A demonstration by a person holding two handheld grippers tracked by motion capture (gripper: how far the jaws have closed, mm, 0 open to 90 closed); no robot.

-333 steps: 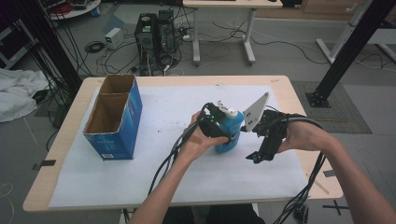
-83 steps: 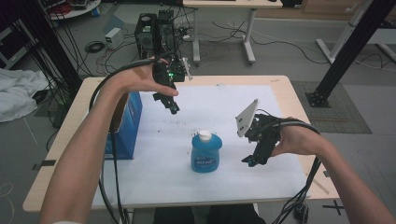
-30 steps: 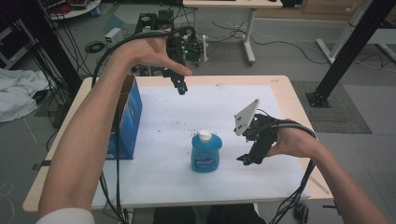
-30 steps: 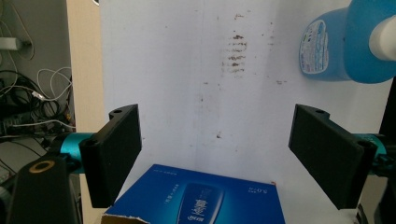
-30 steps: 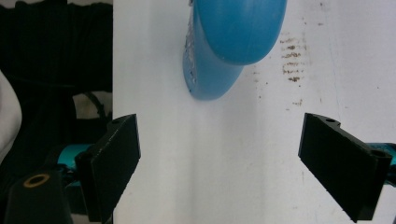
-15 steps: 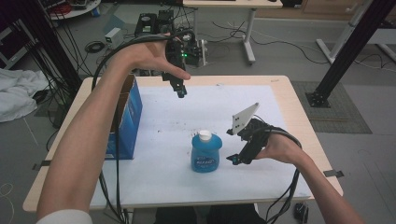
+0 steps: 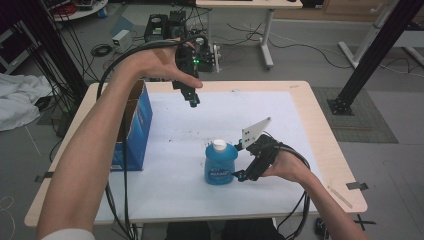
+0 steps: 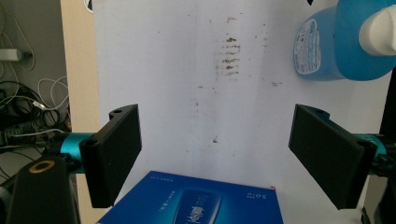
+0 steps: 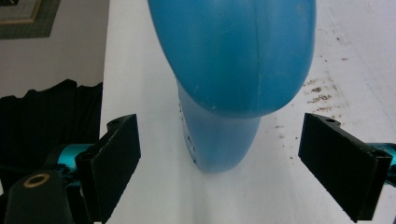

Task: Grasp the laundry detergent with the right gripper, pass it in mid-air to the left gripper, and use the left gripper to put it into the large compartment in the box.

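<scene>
A blue bottle [image 7: 219, 164] with a white cap stands upright on the white mat, near the table's front. My right gripper [image 7: 237, 161] sits low at the bottle's right side, jaws open and pointing at it. In the right gripper view the bottle [image 9: 233, 60] looms close ahead, and the right gripper [image 9: 220, 135] holds nothing between its pads. My left gripper [image 7: 191, 100] is held high over the back of the mat, pointing down. The left gripper [image 8: 215, 135] is open and empty, with the bottle [image 8: 341, 42] far below at the upper right of its view.
An open blue cardboard box [image 7: 131, 131] stands at the mat's left side, and its top [image 8: 196, 203] shows under the left gripper. The mat [image 7: 280, 125] carries dark smudges in the middle. Cables trail from both grippers over the table's front edge.
The left gripper let go of the bottle and rose to the back left. Over the last second the right gripper moved left and down, up to the bottle's side.
</scene>
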